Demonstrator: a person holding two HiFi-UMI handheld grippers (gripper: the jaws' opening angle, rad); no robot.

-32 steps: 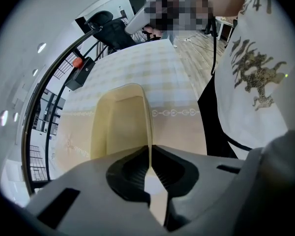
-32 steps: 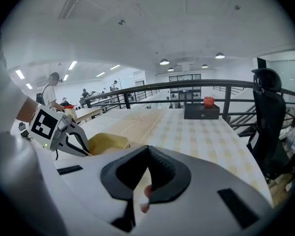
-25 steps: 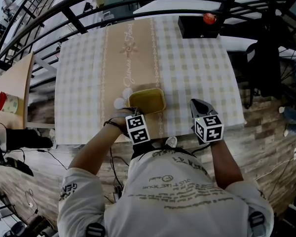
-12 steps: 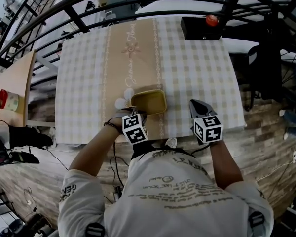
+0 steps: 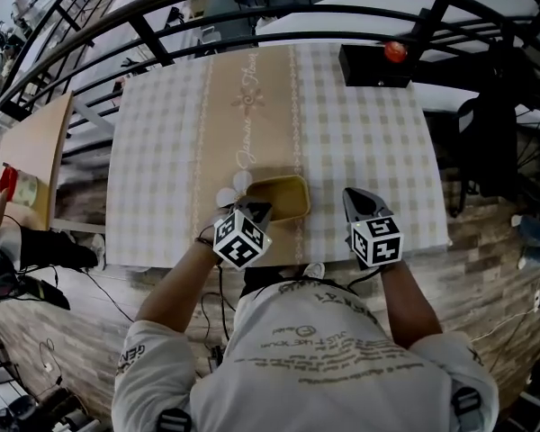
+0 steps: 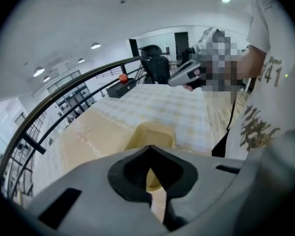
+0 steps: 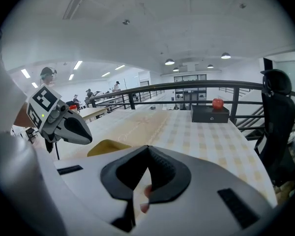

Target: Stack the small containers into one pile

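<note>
From the head view, the left gripper (image 5: 255,211) covers the near corner of the yellow container (image 5: 283,196). The white bits (image 5: 230,189) beside it are too small to identify. Low in the right gripper view, a pinkish blur (image 7: 145,194) is unreadable.

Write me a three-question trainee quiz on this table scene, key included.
1. Which gripper is at the yellow rectangular plastic container?
2. True or false: the right gripper has its jaws wide apart.
3. What sits on the black box at the far corner of the checked-cloth table? A) a red round object B) a white cup C) a green bottle
Key: 1 the left gripper; 2 false; 3 A.
</note>
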